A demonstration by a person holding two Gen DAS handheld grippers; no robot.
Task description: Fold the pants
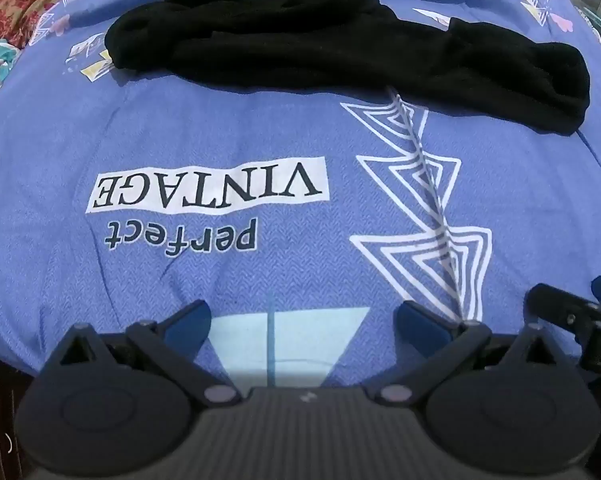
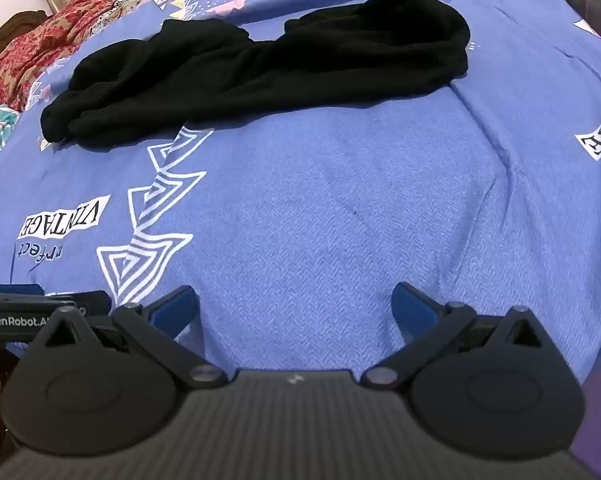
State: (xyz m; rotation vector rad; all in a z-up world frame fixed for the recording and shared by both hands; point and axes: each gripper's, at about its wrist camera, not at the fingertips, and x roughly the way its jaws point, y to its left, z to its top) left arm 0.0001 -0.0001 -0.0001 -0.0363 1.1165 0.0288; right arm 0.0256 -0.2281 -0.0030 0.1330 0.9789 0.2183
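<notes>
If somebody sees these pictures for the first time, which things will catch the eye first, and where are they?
First the black pants, crumpled in a long heap across the far part of the blue bedspread. Next the white label printed "VINTAGE", upside down on the bedspread nearer the camera, beside a column of white triangles. At the bottom, the left gripper and right gripper have their jaws wide open, holding nothing.

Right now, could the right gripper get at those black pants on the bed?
Probably yes. The right gripper is open and empty, and only bare blue bedspread lies between it and the crumpled black pants. It would need to move forward, since they are apart.
</notes>
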